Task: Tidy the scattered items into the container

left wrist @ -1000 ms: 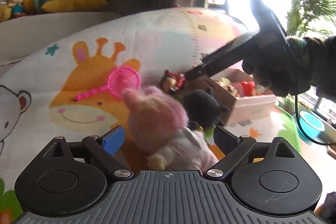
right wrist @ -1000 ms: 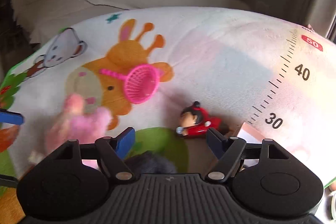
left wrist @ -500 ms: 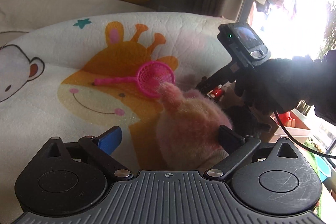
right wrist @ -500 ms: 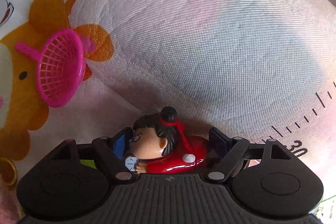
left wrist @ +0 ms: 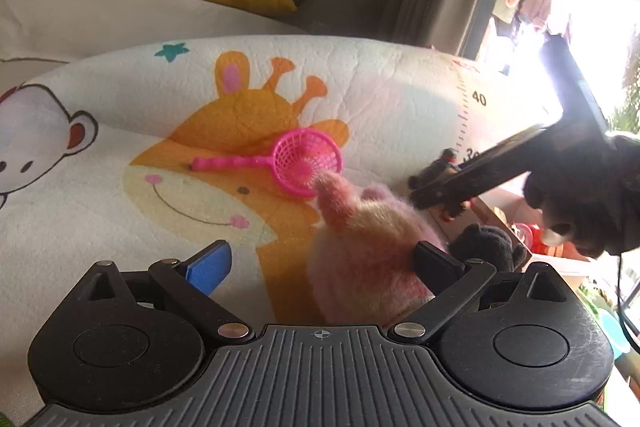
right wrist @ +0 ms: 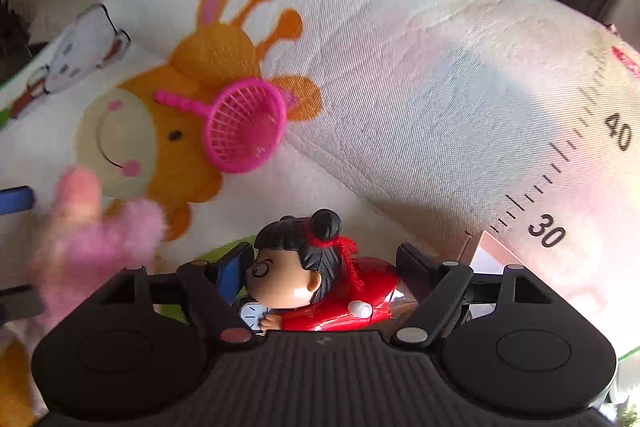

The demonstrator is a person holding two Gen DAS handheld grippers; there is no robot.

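Right wrist view: your right gripper (right wrist: 324,269) has its fingers set around a doll (right wrist: 312,279) in red, contact unclear, beside the mat's (right wrist: 420,75) printed ruler reading 30 and 40. Your left gripper (left wrist: 320,263) is spread wide, its right finger against a pink plush toy (left wrist: 368,243). Beyond lie a pink net (left wrist: 296,163) and, half hidden, the box (left wrist: 520,211).
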